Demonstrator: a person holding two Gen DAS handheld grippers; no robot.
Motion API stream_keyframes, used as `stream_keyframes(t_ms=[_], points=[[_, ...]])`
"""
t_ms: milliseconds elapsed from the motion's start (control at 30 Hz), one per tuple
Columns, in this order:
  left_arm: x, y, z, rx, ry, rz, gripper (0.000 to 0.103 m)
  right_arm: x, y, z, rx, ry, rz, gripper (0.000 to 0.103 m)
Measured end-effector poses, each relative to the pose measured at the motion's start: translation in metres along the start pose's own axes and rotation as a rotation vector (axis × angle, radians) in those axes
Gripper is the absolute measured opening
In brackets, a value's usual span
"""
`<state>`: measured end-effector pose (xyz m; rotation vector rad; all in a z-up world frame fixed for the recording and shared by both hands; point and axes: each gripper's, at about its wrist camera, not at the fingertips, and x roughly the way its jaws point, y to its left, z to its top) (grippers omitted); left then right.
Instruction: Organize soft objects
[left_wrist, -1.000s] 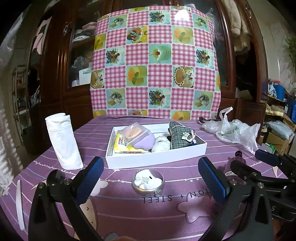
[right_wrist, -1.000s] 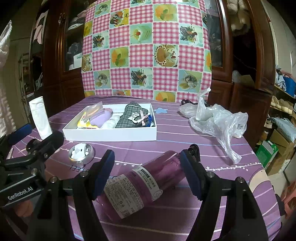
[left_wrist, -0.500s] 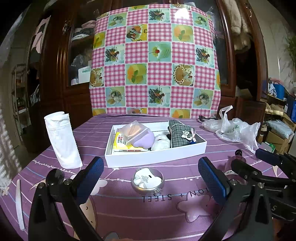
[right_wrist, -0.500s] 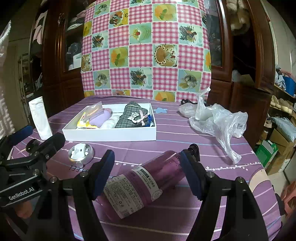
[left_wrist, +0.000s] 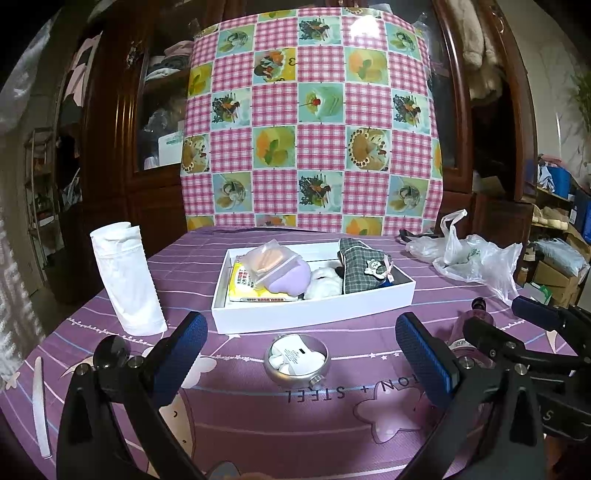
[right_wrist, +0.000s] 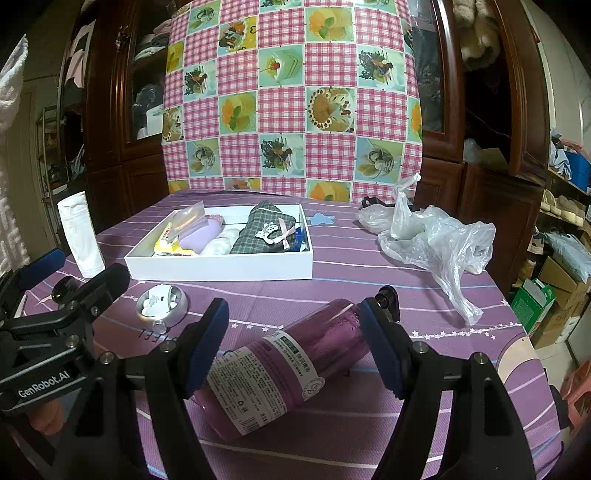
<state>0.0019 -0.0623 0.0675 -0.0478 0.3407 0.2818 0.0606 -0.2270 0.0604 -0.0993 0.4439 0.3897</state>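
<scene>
- Left wrist view: the left gripper (left_wrist: 297, 363) has its fingers spread wide with nothing between them, hanging above a small metal tin (left_wrist: 297, 360) on the purple surface (left_wrist: 240, 417).
- Just behind the tin sits the white box (left_wrist: 314, 314), already holding soft things: a lilac pouch (left_wrist: 291, 277) under a clear packet (left_wrist: 267, 260), a yellow pack (left_wrist: 245, 291), a white fluffy item (left_wrist: 325, 282) and a checked fabric pouch (left_wrist: 364, 266).
- Left of the box stands a rolled white cloth (left_wrist: 125, 282), upright and outside it; I judge it light and limp, best pinched around its middle so it does not unroll.
- Right wrist view: the right gripper (right_wrist: 295, 349) is open too, its fingers either side of a purple bottle (right_wrist: 288, 365) lying on its side; the pads do not seem to press it.
- The bottle looks rigid and smooth, likely to roll.
- Right of the box lies a crumpled plastic bag (right_wrist: 436, 240), flimsy and slippery.
</scene>
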Motion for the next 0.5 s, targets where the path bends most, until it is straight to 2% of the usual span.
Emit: stream_keyframes(t_ms=[367,500], points=[[0.0027,-0.0039,-0.0007,0.016,0.008,0.018,0.103,0.0023,-0.0014,-0.0013,0.011,0.018,0.003,0.074],[0.0027,-0.0086,-0.0013,0.040,0.015,-0.002,0.103,0.0026,-0.0054,-0.0023,0.031,0.025,0.000,0.074]])
